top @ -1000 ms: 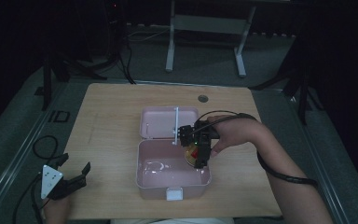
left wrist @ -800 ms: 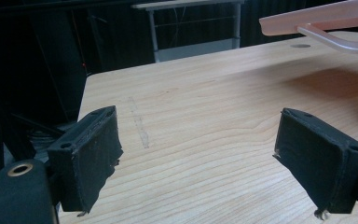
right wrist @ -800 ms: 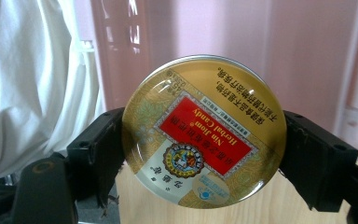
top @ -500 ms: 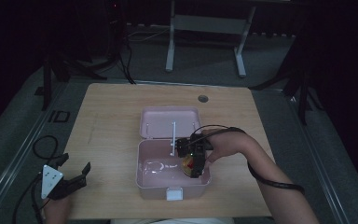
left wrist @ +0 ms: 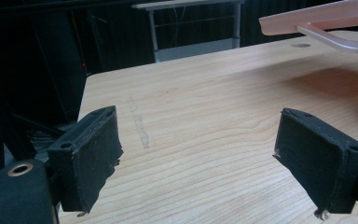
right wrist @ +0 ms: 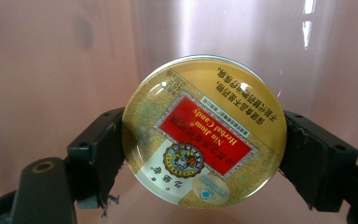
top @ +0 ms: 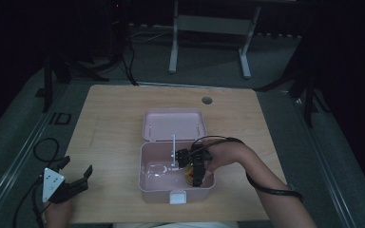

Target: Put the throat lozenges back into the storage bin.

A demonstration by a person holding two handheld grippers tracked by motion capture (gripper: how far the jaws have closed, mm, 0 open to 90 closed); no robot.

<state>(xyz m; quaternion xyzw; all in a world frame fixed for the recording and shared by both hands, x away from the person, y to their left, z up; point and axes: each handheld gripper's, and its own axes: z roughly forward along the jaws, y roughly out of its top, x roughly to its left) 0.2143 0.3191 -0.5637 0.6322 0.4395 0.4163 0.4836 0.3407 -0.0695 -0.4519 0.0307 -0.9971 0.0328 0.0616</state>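
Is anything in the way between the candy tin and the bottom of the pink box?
Nothing visible. The right gripper holds the round candy tin by its edges, already inside the open pink box. Behind the tin there is bare pink plastic.

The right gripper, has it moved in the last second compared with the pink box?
Yes. The right gripper, shut on the candy tin, has come down from over the hinge into the pink box, toward its front wall.

Overhead view, two close jaw-level views
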